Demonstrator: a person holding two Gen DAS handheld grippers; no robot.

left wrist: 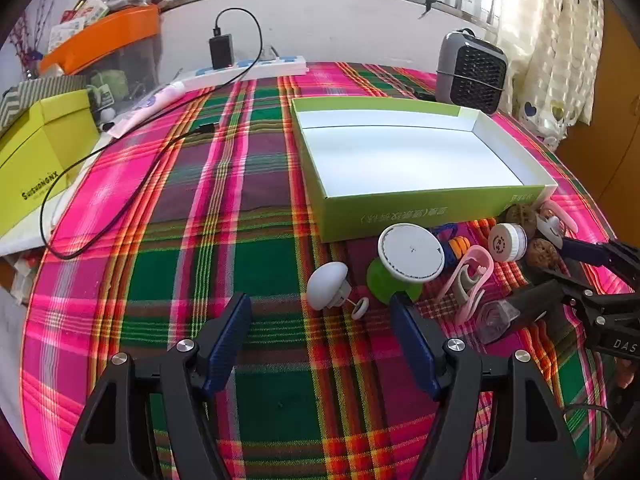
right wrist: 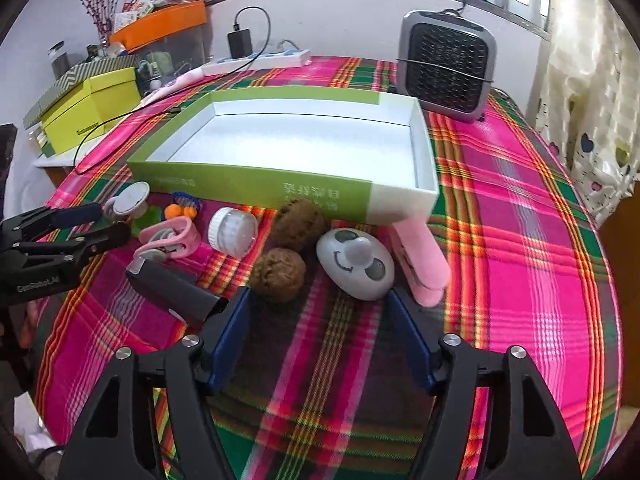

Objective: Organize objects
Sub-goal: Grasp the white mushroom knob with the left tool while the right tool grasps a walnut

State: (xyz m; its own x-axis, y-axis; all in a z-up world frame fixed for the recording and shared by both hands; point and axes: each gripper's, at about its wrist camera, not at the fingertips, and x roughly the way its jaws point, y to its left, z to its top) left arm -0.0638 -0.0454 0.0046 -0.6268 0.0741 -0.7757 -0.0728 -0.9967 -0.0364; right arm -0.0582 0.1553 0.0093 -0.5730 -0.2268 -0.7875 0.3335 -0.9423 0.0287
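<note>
An open green box (left wrist: pixel 420 210) with a white inside lies on the plaid cloth and holds nothing. In front of it small items are scattered: a white mushroom-shaped piece (left wrist: pixel 328 284), a white disc on a green base (left wrist: pixel 412 252), a pink clip (left wrist: pixel 468 276), a white capped jar (right wrist: pixel 234 232), two walnuts (right wrist: pixel 278 274), a white egg-shaped toy with a face (right wrist: pixel 356 264), a pink holder (right wrist: pixel 422 256) and a black device (right wrist: pixel 176 292). My left gripper (left wrist: pixel 320 316) hovers open just short of the mushroom piece. My right gripper (right wrist: pixel 320 308) stands open near the closer walnut and the egg toy.
A grey fan heater (right wrist: pixel 444 76) stands behind the box at the right. A black cable (left wrist: pixel 120 200) loops across the cloth from a power strip (left wrist: pixel 256 66). A yellow-green box (left wrist: pixel 36 160) and an orange-lidded bin (left wrist: pixel 104 36) sit at the left. A curtain (right wrist: pixel 592 100) hangs at the right.
</note>
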